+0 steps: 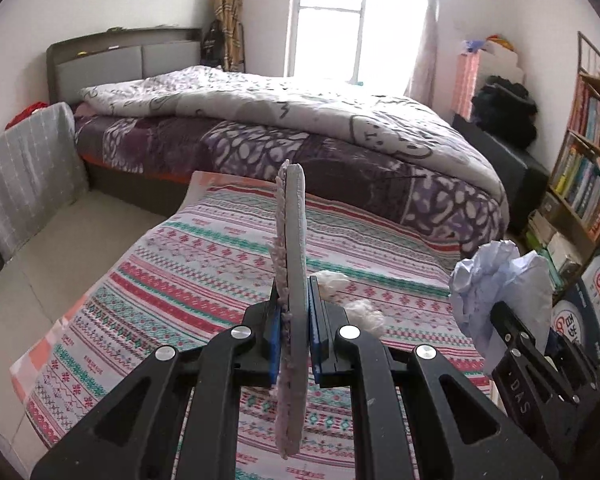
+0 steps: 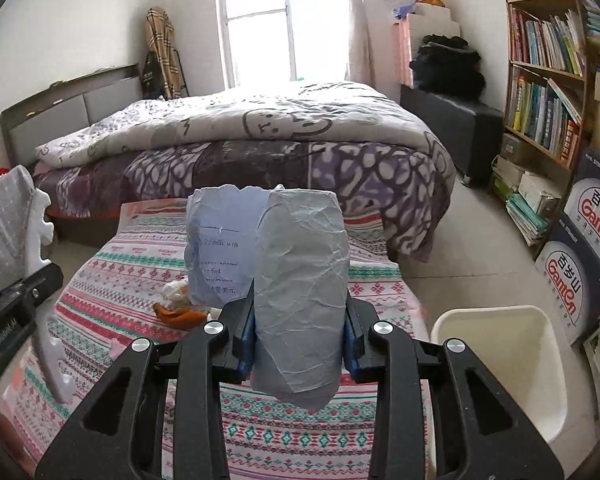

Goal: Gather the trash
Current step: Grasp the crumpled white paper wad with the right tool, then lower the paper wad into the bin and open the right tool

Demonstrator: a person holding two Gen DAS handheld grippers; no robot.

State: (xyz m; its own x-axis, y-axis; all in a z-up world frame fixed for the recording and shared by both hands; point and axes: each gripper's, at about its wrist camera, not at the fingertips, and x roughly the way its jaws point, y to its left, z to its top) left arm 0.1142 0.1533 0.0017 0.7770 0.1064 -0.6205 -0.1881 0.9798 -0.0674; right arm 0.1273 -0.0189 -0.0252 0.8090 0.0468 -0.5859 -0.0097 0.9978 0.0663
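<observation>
Left gripper (image 1: 294, 340) clamped tight on a thin flat foam piece (image 1: 294, 280), pointing forward and down. Right gripper (image 2: 300, 332) pinching a crumpled paper wad (image 2: 300, 280) between its blue pads, angled downward likewise.

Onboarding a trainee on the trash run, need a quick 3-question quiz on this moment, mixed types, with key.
1. True or false: the right claw is empty.
2. What does the left claw grip? A) a book B) a foam piece C) a bottle
3. Short answer: which orange scrap lies on the patterned cloth on the floor?

Key:
1. False: it clamps crumpled paper.
2. B
3. Orange peel
</observation>
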